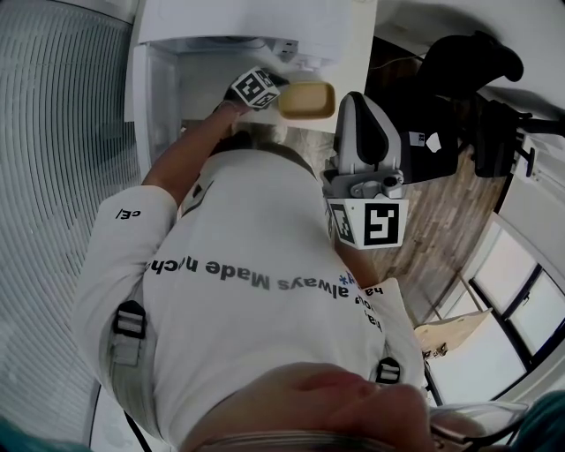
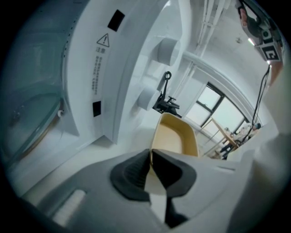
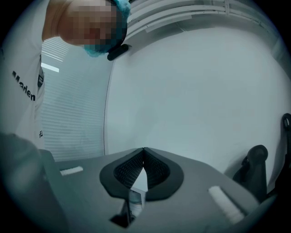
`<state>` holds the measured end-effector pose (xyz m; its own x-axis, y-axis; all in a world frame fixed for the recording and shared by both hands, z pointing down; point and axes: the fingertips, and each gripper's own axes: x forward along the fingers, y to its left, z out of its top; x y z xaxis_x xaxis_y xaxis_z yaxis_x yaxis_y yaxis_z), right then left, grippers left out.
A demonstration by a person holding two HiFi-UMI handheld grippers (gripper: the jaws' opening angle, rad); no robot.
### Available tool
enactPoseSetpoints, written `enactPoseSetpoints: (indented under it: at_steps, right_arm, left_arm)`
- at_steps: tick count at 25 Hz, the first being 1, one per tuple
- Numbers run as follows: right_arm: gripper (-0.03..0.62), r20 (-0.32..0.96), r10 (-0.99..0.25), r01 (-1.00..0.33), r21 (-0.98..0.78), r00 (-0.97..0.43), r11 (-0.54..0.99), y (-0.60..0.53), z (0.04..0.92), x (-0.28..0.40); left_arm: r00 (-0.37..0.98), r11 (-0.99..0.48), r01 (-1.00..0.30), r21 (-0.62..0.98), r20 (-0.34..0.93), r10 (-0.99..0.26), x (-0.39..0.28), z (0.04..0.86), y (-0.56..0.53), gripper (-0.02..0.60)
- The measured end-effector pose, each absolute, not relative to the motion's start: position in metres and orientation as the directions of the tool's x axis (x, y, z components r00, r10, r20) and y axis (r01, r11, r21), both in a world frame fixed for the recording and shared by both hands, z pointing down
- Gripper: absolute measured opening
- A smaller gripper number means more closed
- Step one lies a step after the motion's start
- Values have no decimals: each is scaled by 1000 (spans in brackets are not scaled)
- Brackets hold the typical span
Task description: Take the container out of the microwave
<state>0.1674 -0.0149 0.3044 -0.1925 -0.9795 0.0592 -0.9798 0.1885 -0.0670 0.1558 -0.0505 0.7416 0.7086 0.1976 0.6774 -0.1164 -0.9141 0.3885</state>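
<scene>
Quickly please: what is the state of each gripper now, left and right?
Left gripper: closed on the rim of the beige container.
Right gripper: closed, holding nothing.

The person is stretching the left arm forward, its left gripper tilting downward and pinching the tan container's rim. The right gripper is hovering level beside the chest, jaws touching, holding nothing.

A person in a white shirt reaches the left gripper to the tan container's left edge, below the white microwave; the right gripper hovers near the chest.
</scene>
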Motion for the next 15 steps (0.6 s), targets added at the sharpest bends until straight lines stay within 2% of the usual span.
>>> enactPoseSetpoints:
  at_steps: [10, 15]
  right_arm:
    - [0, 64, -981, -981, -75, -182, 177, -15, 311, 178]
    - [0, 59, -981, -980, -78, -187, 182, -17, 310, 178]
  left_arm:
    - [706, -922, -115, 369, 683, 185, 162, 749, -56, 28]
    - [720, -928, -130, 350, 676, 154, 162, 746, -61, 61]
